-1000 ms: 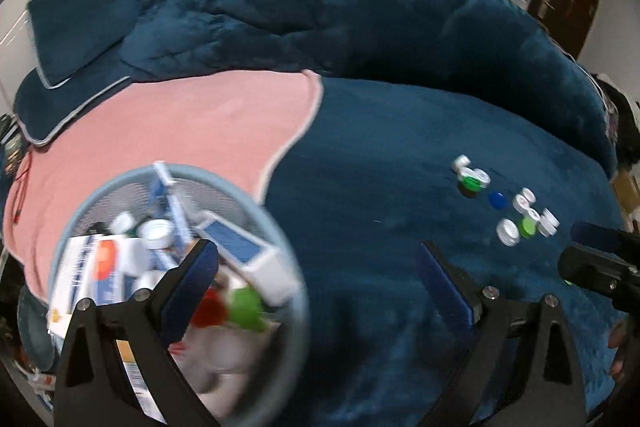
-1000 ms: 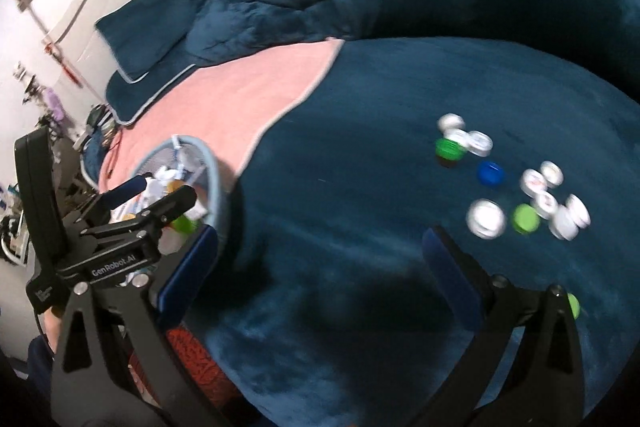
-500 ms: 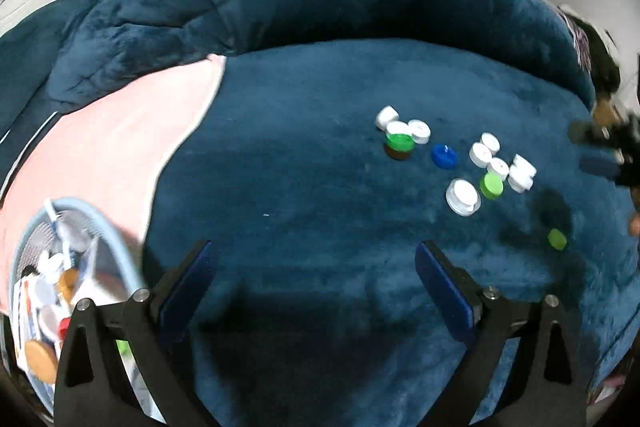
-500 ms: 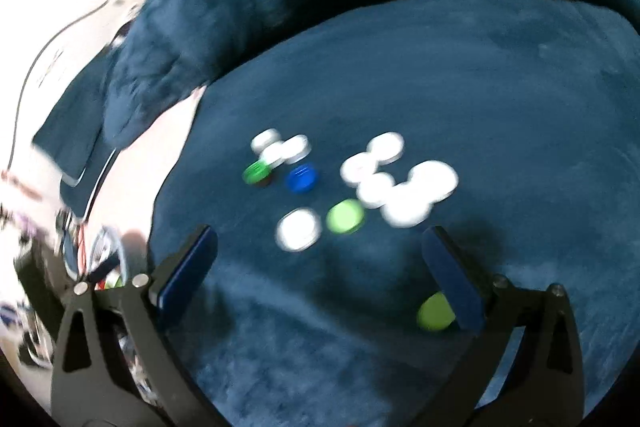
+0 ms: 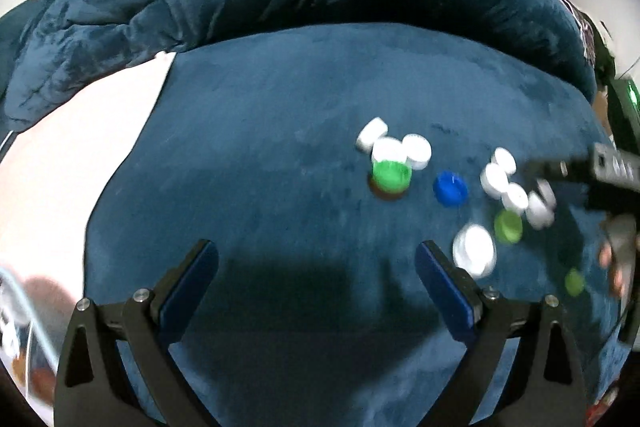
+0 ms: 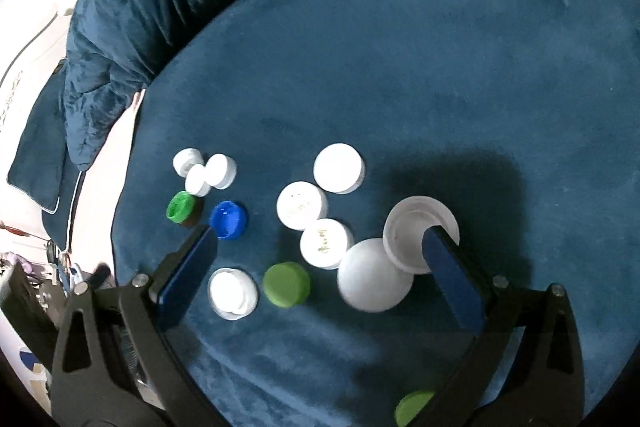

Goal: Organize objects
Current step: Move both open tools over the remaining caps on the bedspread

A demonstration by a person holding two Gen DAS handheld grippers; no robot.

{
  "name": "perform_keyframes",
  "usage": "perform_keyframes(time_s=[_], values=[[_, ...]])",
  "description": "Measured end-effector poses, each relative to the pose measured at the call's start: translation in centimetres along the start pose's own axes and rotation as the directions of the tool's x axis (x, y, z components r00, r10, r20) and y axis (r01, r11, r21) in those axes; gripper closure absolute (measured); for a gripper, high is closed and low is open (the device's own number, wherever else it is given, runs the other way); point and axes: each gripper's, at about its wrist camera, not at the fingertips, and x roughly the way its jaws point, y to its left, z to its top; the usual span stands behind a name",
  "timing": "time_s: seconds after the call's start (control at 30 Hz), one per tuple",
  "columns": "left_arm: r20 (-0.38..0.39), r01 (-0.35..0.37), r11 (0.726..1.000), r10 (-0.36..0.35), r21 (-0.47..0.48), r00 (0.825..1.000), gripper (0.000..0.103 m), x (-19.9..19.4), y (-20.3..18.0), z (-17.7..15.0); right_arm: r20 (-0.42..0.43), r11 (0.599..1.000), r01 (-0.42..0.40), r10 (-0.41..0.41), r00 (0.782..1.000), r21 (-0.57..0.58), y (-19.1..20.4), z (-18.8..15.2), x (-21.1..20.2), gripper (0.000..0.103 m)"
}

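With both grippers wide and empty, I'm starting on the scattered plastic bottle caps [image 6: 302,211].
Next, my right gripper [image 6: 320,259] probably closes on the blurred white cap [image 6: 374,275]; left gripper [image 5: 316,267] waits.

White, green, blue caps [image 6: 302,211]; navy blanket [image 6: 400,67]

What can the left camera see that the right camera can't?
Only the left camera shows the pink sheet and the right gripper reaching in from the side. Only the right camera shows the open white cap lying hollow side up. Both show the blue cap, white and green caps, and the dark blue blanket. Both grippers' fingers are spread open.
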Motion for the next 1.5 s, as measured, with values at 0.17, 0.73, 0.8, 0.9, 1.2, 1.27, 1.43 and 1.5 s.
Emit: perform_keyframes(time_s=[0.17, 0.73, 0.8, 0.9, 1.2, 1.27, 1.43, 1.5], values=[[-0.013, 0.009, 1.0, -0.009, 0.007, 1.0, 0.004, 2.5, -0.5, 1.8, -0.098, 0.967, -0.253, 0.254, 0.962, 0.022, -1.1, -0.6, -0.4, 0.0], [0.015, 0.079, 0.995, -0.078, -0.056, 0.997, 0.004, 4.9, 0.4, 3.8, -0.298, 0.813, -0.561, 0.503, 0.811, -0.157, 0.6, -3.2, -0.9, 0.0], [0.021, 0.108, 0.993, -0.107, -0.05, 0.994, 0.004, 5.4, -0.6, 4.3, -0.26, 0.842, -0.523, 0.48, 0.838, -0.132, -0.1, -2.6, -1.2, 0.0], [0.018, 0.125, 0.991, -0.125, -0.037, 0.992, 0.008, 6.6, -1.9, 4.9, -0.172, 0.874, -0.482, 0.467, 0.867, -0.056, -2.3, -1.5, -1.5, 0.0], [-0.053, 0.155, 0.987, -0.153, 0.036, 0.987, 0.072, 6.9, -3.6, 2.8, -0.1, 0.923, -0.379, 0.372, 0.923, -0.07, -1.7, -1.6, -1.7, 0.0], [-0.053, 0.173, 0.984, -0.17, 0.038, 0.984, 0.072, 5.7, -3.7, 1.8, -0.1, 0.927, -0.368, 0.36, 0.928, -0.075, -1.4, -1.6, -1.8, 0.0], [-0.021, 0.268, 0.963, -0.269, -0.022, 0.963, 0.072, 0.9, -2.2, -1.2, -0.093, 0.923, -0.372, 0.364, 0.927, -0.1, 0.3, -2.5, -2.8, 0.0], [0.043, 0.399, 0.912, -0.397, -0.098, 0.917, 0.069, -2.0, -1.1, -2.2, -0.101, 0.917, -0.381, 0.371, 0.923, -0.121, 1.1, -3.2, -3.4, 0.0]])
